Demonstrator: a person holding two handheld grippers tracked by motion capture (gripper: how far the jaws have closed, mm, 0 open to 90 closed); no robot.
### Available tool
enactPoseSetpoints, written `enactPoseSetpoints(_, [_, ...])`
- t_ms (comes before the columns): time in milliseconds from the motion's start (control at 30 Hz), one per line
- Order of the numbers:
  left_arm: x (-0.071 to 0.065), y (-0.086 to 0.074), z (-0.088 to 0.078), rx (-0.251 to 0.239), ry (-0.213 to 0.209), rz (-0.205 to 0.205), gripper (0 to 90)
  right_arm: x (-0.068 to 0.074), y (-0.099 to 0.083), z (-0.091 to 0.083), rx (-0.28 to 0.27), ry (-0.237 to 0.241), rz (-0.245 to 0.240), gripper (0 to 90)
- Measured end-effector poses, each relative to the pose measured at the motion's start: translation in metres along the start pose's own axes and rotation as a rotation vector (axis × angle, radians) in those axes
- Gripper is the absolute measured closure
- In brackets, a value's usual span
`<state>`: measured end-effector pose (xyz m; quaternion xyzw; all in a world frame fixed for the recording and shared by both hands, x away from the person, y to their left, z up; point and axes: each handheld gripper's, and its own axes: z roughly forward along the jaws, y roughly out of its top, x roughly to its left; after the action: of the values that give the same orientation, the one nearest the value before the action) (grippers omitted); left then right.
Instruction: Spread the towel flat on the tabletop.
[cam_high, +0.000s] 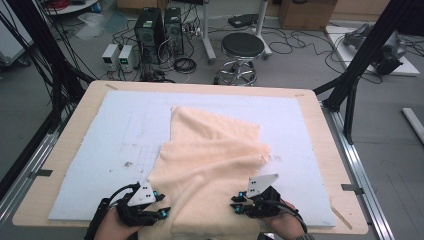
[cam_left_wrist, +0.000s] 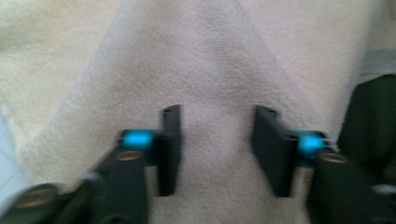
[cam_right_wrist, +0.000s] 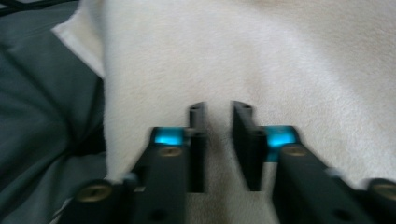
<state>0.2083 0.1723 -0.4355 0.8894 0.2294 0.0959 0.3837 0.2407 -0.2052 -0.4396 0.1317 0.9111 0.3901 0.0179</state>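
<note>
Nearest the high camera, at the bottom edge of the frame, we see two hands, each carrying a black gripper, over the near hem of a cream towel (cam_high: 210, 160). At lower left, the left gripper (cam_high: 162, 212) reaches in to the towel's left border. Seen along its own jaws, they stand well apart with towel pile spread across the gap, so we call it released; we cannot tell whether the pads touch the cloth. Moving right, the towel fills the middle of the frame, running from the bottom edge up to the centre. Its far part lies flat, and a folded layer with a slanting edge lies over the near part. It rests on a pale blue mat (cam_high: 120, 145) covering a light wooden table (cam_high: 65, 150). At lower right, the right gripper (cam_high: 237, 206) points at the towel's right border. Its jaws sit close together with a narrow slot between them, nearly clenched, and towel shows in the slot; whether a fold is pinched there, we cannot tell.
</note>
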Motion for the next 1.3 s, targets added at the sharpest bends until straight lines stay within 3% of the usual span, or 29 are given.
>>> enactPoseSetpoints(67, [0.000,-0.001,-0.002,0.008,-0.011,0.006,83.4,0.001,0.003,0.000,0.020,0.005,-0.026,86.1])
enactPoseSetpoints(200, [-0.012,-0.004,-0.018,0.016,-0.046,0.041,85.2,0.012,0.007,-0.004,0.035,0.014,-0.072,86.8])
enactPoseSetpoints(367, [-0.044,-0.013,-0.050,-0.010,-0.163,0.098,84.6,0.047,0.006,-0.023,0.022,0.069,-0.130,86.3])
enactPoseSetpoints(400, [-0.049,-0.013,-0.054,-0.016,-0.172,0.121,82.4,0.057,0.007,-0.029,0.004,0.089,-0.139,84.6])
enactPoseSetpoints(467, [-0.050,-0.009,-0.059,-0.039,-0.169,0.136,71.8,0.066,0.010,-0.041,-0.031,0.080,-0.155,80.2])
enactPoseSetpoints(533, [-0.041,-0.001,-0.059,-0.055,-0.151,0.141,63.6,0.062,0.015,-0.051,-0.051,0.024,-0.152,75.7])
enactPoseSetpoints(567, [-0.030,0.005,-0.056,-0.069,-0.121,0.145,62.2,0.057,0.017,-0.054,-0.054,0.001,-0.144,73.9])
enactPoseSetpoints(667, [0.001,0.017,-0.038,-0.088,-0.051,0.132,56.6,0.027,0.021,-0.055,-0.049,-0.090,-0.100,65.8])
enactPoseSetpoints(733, [0.019,0.022,-0.022,-0.073,-0.014,0.119,55.2,0.006,0.019,-0.046,-0.028,-0.110,-0.063,59.4])
enactPoseSetpoints(767, [0.031,0.023,-0.010,-0.058,-0.013,0.089,53.6,-0.002,0.018,-0.042,-0.018,-0.110,-0.043,57.5])
enactPoseSetpoints(867, [0.046,0.023,0.014,-0.003,-0.047,0.061,53.3,-0.026,0.006,-0.022,0.014,-0.080,0.026,55.9])
enactPoseSetpoints(900, [0.047,0.022,0.020,0.016,-0.073,0.055,55.7,-0.030,0.003,-0.017,0.039,-0.065,0.045,58.0])
enactPoseSetpoints(933, [0.047,0.021,0.022,0.005,-0.081,0.064,62.8,-0.031,-0.001,-0.013,0.064,-0.049,0.038,61.8])
enactPoseSetpoints(967, [0.047,0.021,0.022,-0.002,-0.096,0.076,68.4,-0.031,-0.003,-0.012,0.044,-0.054,0.026,69.6])
enactPoseSetpoints(1000, [0.048,0.022,0.022,0.006,-0.096,0.077,79.6,-0.032,-0.002,-0.012,0.045,-0.046,0.013,77.6])
enactPoseSetpoints(1033, [0.049,0.023,0.021,0.016,-0.098,0.077,84.2,-0.032,-0.001,-0.012,0.055,-0.022,0.013,82.0])
enactPoseSetpoints(1133, [0.045,0.020,0.012,0.025,-0.084,0.106,86.4,-0.026,0.003,-0.013,0.075,-0.022,-0.020,84.4])
enactPoseSetpoints(1300, [0.029,0.004,-0.025,-0.009,-0.083,0.112,86.8,-0.005,0.007,-0.023,0.034,0.010,-0.061,84.3])
